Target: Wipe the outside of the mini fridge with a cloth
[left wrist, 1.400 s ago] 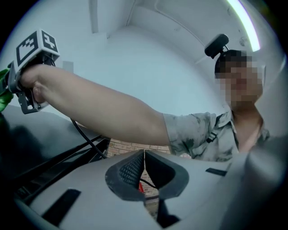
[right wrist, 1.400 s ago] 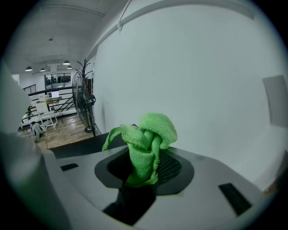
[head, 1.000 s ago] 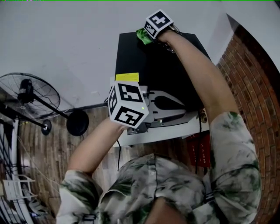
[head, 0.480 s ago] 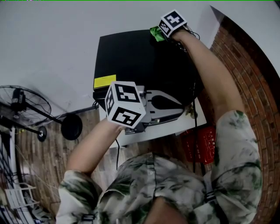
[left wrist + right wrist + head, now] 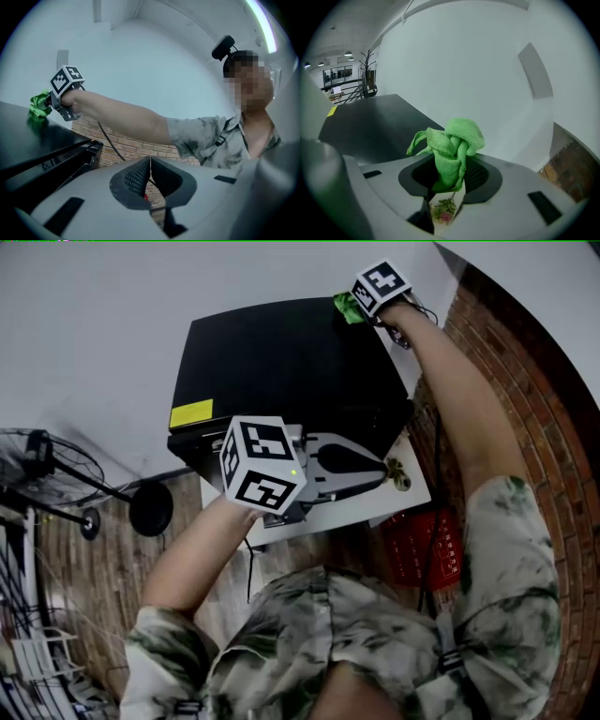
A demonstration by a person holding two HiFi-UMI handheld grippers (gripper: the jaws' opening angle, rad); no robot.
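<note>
The black mini fridge (image 5: 281, 371) stands on a white table against the wall, seen from above in the head view. My right gripper (image 5: 361, 307) is at the fridge's far right top corner, shut on a bunched green cloth (image 5: 452, 150) that sticks up between its jaws. The same green cloth (image 5: 40, 105) shows beside the right gripper (image 5: 49, 107) in the left gripper view, on the fridge's top (image 5: 28, 140). My left gripper (image 5: 149, 180) hovers at the fridge's near side, jaws pressed together with nothing between them.
A white table (image 5: 384, 502) bears the fridge; its near right corner holds a small flowered object (image 5: 397, 472). A red crate (image 5: 427, 549) sits below it on the brick floor. A standing fan (image 5: 56, 474) is at the left. A yellow label (image 5: 191, 414) marks the fridge's left edge.
The right gripper and cloth stay at the fridge's far right corner; my view has shifted, so the fridge sits further left in the head view. The left gripper has hardly moved.
</note>
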